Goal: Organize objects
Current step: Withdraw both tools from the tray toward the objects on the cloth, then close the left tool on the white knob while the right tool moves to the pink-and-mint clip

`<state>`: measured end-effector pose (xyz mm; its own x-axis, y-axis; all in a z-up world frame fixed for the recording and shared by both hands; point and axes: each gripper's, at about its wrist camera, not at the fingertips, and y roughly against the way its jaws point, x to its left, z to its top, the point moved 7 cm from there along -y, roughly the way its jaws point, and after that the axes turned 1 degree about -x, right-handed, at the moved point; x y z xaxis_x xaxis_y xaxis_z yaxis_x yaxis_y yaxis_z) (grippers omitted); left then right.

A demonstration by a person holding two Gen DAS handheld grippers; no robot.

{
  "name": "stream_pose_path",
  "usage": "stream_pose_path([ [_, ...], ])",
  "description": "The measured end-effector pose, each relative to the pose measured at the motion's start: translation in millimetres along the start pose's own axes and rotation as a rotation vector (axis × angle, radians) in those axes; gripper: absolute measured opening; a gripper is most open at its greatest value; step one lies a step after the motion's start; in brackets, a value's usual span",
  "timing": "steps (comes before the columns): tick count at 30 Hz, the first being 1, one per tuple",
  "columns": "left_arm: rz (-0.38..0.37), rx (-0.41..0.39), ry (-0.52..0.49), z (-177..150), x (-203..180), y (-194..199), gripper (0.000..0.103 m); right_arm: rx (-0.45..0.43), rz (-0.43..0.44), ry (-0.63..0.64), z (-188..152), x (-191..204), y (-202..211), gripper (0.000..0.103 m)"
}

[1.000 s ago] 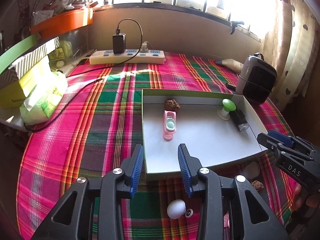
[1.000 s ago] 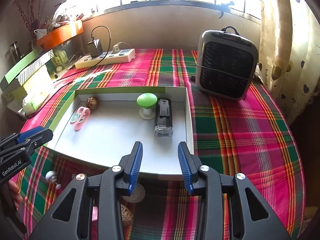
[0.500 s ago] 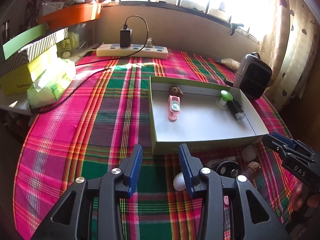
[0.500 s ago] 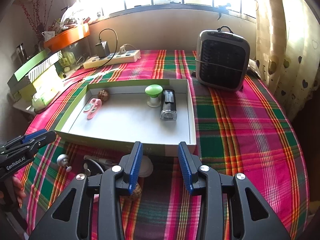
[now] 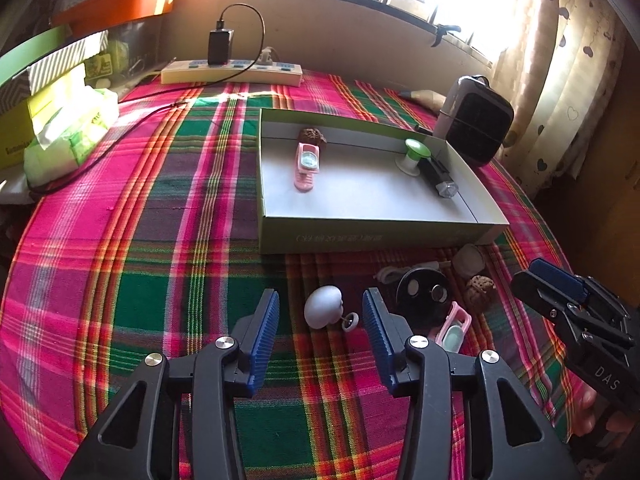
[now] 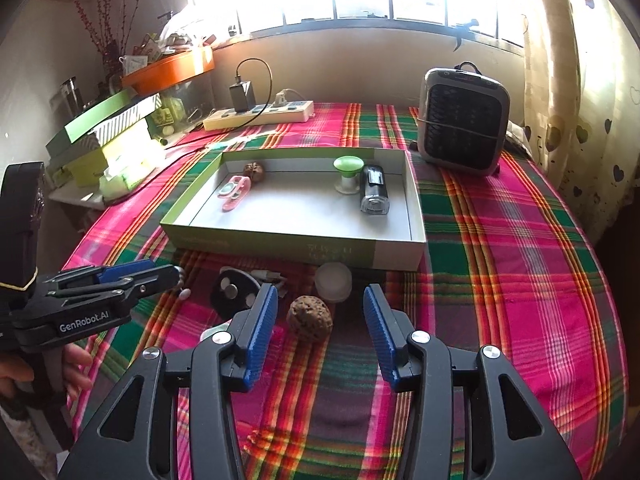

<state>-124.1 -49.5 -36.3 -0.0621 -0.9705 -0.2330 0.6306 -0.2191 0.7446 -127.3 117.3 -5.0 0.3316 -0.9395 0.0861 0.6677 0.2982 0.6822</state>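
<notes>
left gripper (image 5: pixel 318 322): jaws spread and just been opening wider; the white egg-shaped piece lies between them, pads clear of it on both sides
white egg-shaped piece (image 5: pixel 323 306): on the plaid tablecloth (image 5: pixel 160 240) in front of the green-edged box (image 5: pixel 360 236), a small metal-ringed wheel (image 5: pixel 351 322) just beside it; whether the two are joined I cannot tell
how it will handle: looks smooth, rounded and light, probably hard plastic; a curved shell can squirt out of a pinch, so take it across its widest middle, squarely between the ribbed blue pads
right gripper (image 6: pixel 320 326): jaws apart and just been opening, nothing pinched; the brown walnut sits on the cloth between the fingertips, untouched
brown walnut (image 6: pixel 311 319): near the box's front wall, just in front of a white round lid (image 6: pixel 333 281)
how it will handle: stiff, light, rough-skinned, so the pads should bite well; grip across its middle and it should not crush
already in the box: another walnut (image 6: pixel 254 170), pink clip (image 6: pixel 234 192), green-capped stand (image 6: pixel 348 172), black lamp (image 6: pixel 374 190)
still outside: black disc (image 5: pixel 424 292) and a second pink clip (image 5: pixel 454 328), close together between the two grippers
</notes>
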Motion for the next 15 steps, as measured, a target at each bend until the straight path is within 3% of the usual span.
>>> stream_pose_path([
  [15,0.044,0.014,-0.016,2,3,-14,0.043,0.023,0.032,0.005,-17,23,3,0.047],
])
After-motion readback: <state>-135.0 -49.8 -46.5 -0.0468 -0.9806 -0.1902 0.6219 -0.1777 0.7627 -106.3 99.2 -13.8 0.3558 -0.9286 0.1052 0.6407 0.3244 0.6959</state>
